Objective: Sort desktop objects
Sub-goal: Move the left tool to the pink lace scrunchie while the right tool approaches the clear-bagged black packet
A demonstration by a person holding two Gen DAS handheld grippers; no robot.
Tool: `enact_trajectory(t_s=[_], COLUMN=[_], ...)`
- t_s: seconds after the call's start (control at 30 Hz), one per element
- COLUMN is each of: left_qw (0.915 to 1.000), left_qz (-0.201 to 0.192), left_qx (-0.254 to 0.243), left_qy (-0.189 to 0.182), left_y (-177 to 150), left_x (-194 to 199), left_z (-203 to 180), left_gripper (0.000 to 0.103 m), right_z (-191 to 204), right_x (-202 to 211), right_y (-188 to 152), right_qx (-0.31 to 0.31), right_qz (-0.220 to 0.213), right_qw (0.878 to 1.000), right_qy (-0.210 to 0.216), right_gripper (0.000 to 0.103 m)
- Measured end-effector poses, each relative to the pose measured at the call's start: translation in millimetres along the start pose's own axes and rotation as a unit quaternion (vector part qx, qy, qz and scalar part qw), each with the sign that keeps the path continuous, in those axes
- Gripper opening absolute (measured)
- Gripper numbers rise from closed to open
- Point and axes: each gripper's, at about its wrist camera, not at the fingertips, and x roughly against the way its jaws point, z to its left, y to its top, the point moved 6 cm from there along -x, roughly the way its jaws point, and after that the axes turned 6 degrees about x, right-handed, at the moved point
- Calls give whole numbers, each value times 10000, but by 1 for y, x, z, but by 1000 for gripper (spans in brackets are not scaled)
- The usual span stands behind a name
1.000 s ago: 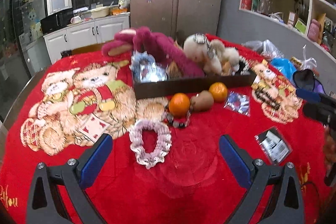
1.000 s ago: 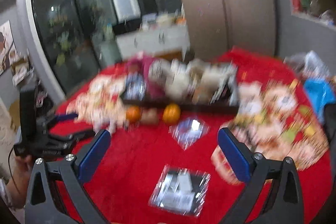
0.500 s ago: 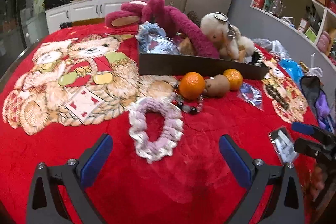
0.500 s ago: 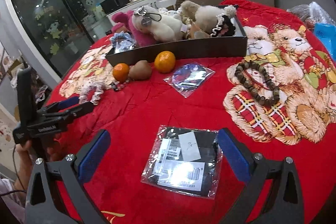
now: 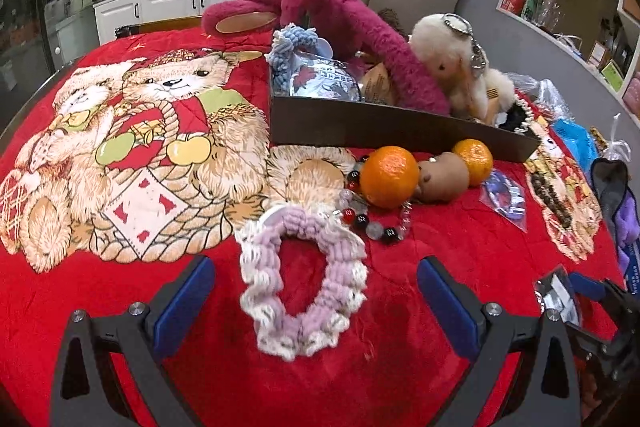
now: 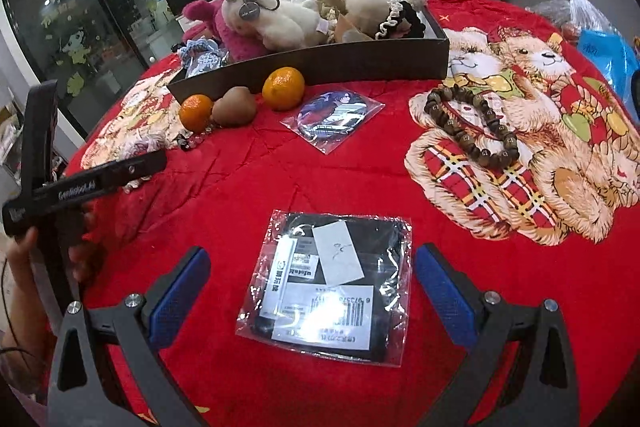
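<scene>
My left gripper (image 5: 316, 291) is open, low over the red cloth, with a lilac and cream scrunchie (image 5: 304, 279) lying between its fingers. My right gripper (image 6: 312, 287) is open too, its fingers either side of a clear bag holding a black item with labels (image 6: 332, 287). A dark box (image 5: 400, 127) at the back holds plush toys, a blue scrunchie and a packet. In front of the box lie two oranges (image 5: 389, 175), a brown kiwi-like fruit (image 5: 444, 177) and a glass bead bracelet (image 5: 372, 223).
A wooden bead bracelet (image 6: 472, 127) and a small bagged badge (image 6: 334, 117) lie on the bear-print cloth (image 6: 248, 187). Bags and a blue packet (image 5: 576, 143) sit at the right table edge. A hand (image 6: 24, 259) holds the left gripper tool. Kitchen cabinets and a fridge stand behind.
Both grippers have come down and forward: the left closer over the scrunchie, the right closer over the bagged black item. Both stay open.
</scene>
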Motion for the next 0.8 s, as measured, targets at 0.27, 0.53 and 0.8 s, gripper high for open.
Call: enact_trajectory(t_s=[0.27, 0.53, 0.8], left_qw=[10000, 9975, 9967], left_qz=[34, 155, 164], left_qx=[-51, -447, -507], left_qy=[63, 527, 619], left_y=[1, -4, -6], left_x=[-4, -11, -10], left_z=[1, -6, -8], left_gripper=[103, 103, 103], right_z=[16, 14, 14], right_x=[-16, -16, -16], right_y=[-5, -7, -7], right_qx=[750, 716, 727], right_qz=[324, 331, 333], right_qw=[9928, 9935, 9934], right_qy=[-871, -823, -824], right_gripper=[103, 103, 103])
